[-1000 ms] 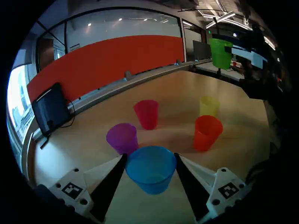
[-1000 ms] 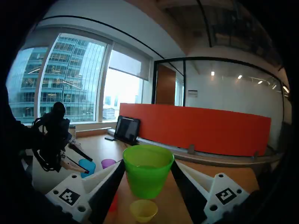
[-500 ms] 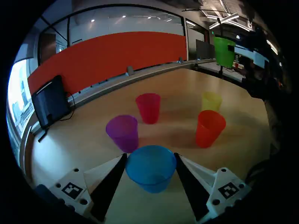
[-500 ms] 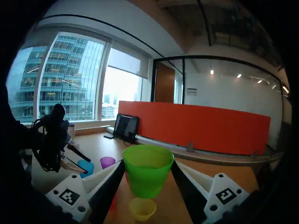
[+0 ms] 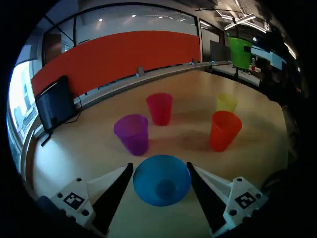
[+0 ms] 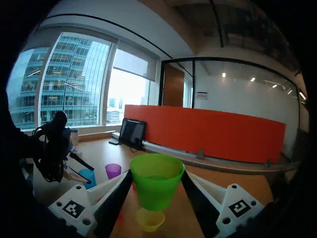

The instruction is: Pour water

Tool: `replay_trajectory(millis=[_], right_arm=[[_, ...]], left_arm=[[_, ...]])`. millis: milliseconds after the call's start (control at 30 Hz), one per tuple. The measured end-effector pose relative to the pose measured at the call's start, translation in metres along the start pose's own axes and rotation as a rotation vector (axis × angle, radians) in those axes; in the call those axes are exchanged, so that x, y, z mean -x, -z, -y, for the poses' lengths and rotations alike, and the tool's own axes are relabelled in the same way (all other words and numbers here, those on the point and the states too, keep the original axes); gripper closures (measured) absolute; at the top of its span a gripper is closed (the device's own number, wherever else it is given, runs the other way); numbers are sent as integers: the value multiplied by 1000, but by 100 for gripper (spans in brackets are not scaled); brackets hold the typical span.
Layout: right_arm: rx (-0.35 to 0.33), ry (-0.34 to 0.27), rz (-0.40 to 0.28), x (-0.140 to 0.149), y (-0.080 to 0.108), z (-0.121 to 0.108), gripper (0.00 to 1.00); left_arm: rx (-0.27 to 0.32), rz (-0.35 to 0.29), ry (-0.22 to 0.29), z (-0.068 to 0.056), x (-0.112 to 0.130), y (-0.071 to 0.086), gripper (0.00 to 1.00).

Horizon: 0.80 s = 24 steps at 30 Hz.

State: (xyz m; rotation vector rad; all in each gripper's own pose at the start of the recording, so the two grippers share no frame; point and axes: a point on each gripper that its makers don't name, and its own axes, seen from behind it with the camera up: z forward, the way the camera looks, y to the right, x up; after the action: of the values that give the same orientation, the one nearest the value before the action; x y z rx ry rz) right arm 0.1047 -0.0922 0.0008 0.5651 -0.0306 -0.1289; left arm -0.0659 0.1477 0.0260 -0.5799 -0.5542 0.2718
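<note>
The right gripper point(image 6: 156, 172) pinches the green cup point(image 6: 157, 184) above the yellow cup point(image 6: 149, 219). The left gripper point(image 5: 159, 164) pinches the blue cup point(image 5: 161, 185), well apart from the yellow cup. Best to centre the green rim over the target, then tip slowly.

I can't make out water in the green cup point(image 6: 157, 182); it covers the yellow cup point(image 6: 149, 221) rim beneath.
</note>
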Motion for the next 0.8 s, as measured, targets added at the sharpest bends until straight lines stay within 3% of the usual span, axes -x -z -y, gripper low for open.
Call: replay_trajectory(millis=[400,800], right_arm=[[-9,-5,14,6,5,6,10],[-46,-22,84,40,15,25,10]], left_arm=[[-10,3,17,4,2,5,1],[-14,18,28,2,16,14,1]])
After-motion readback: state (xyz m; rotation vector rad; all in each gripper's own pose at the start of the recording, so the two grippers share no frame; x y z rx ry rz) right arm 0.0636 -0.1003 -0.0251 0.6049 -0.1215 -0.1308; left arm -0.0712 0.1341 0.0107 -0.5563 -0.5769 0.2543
